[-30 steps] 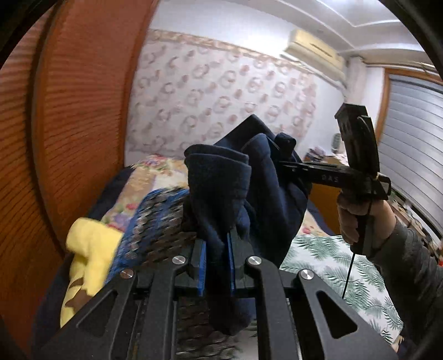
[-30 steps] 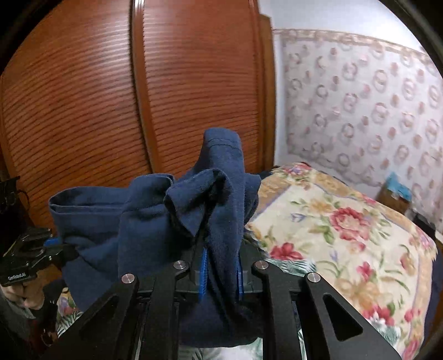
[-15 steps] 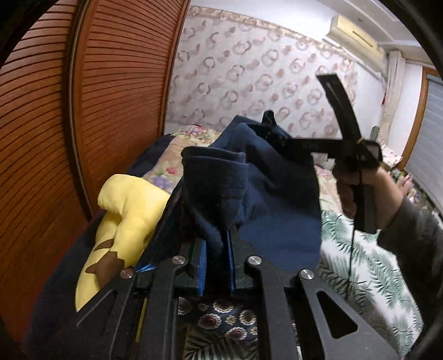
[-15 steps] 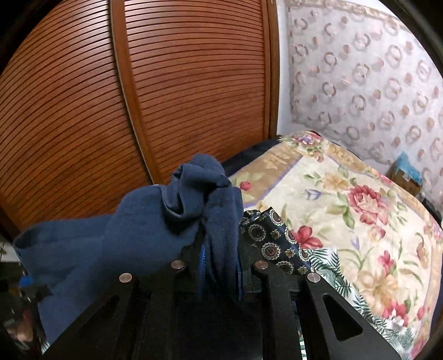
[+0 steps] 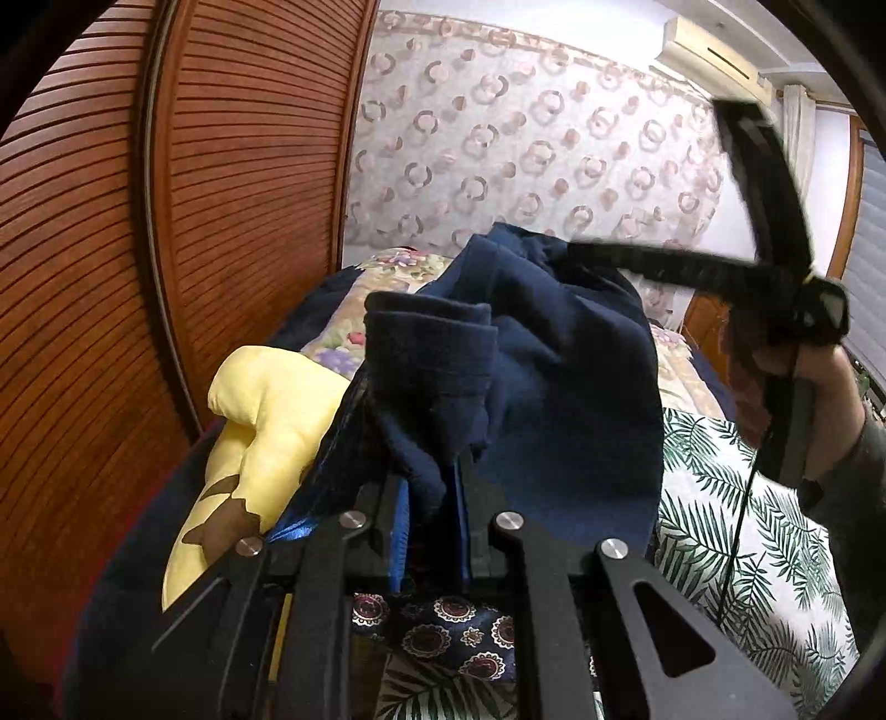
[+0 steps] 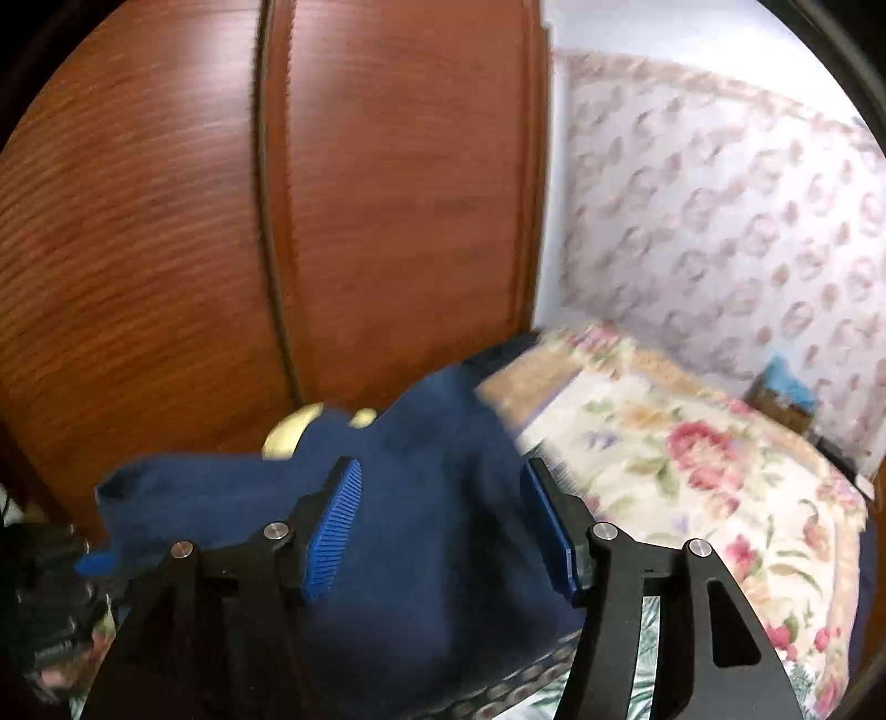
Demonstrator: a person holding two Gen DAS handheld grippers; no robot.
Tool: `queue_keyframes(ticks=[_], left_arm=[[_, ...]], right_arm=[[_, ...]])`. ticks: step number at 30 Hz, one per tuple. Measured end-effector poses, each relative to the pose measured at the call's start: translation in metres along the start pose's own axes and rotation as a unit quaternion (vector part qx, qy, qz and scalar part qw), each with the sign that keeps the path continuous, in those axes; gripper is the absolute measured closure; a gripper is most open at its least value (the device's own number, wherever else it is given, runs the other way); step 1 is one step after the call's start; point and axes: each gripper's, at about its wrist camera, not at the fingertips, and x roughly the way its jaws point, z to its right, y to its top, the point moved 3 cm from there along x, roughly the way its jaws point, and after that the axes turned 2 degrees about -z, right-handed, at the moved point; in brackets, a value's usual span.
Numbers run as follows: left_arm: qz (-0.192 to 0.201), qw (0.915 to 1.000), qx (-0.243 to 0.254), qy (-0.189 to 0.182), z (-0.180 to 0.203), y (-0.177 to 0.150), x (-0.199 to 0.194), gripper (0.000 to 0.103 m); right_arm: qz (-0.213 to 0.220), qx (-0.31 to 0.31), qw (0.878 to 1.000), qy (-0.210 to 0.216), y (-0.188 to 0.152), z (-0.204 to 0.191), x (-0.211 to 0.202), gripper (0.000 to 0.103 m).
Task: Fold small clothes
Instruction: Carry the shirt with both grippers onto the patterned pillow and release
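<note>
- My left gripper (image 5: 434, 518): jaws clamped on the bunched navy knit garment (image 5: 531, 387).
- My right gripper (image 6: 443, 520): jaws now wide open, cloth released; it was pinched before.
- Floral bed (image 6: 692, 476) beyond.

A bed (image 5: 775, 531) carries a palm-leaf sheet (image 5: 714, 498). At its near edge lies a dark medallion-print cloth (image 5: 443, 626); toward the headboard end, a floral quilt (image 6: 692, 471). A yellow plush toy (image 5: 260, 421) rests between bed and slatted wooden wardrobe doors (image 5: 111, 249). Ring-patterned wallpaper (image 5: 526, 149) backs the bed, with an air conditioner (image 5: 714, 52) high above.
</note>
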Motion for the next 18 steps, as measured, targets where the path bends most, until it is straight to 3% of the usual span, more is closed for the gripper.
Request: queue_keyframes(ticks=[6, 9, 14, 18], left_arm=[[-0.011, 0.9999, -0.004, 0.009, -0.005, -0.009, 0.005, 0.090], [-0.013, 0.9998, -0.006, 0.011, -0.006, -0.013, 0.005, 0.090], [-0.002, 0.9998, -0.011, 0.013, -0.006, -0.013, -0.007, 0.090], [0.012, 0.9995, 0.001, 0.027, 0.000, -0.013, -0.025, 0.087]], right_arm=[[-0.042, 0.033, 0.996, -0.065, -0.002, 0.029, 0.056, 0.041], [-0.054, 0.071, 0.995, -0.047, 0.002, 0.046, 0.073, 0.041], [-0.025, 0.077, 0.995, -0.066, 0.012, 0.035, 0.057, 0.041], [-0.007, 0.079, 0.996, -0.046, -0.008, 0.011, 0.015, 0.041]])
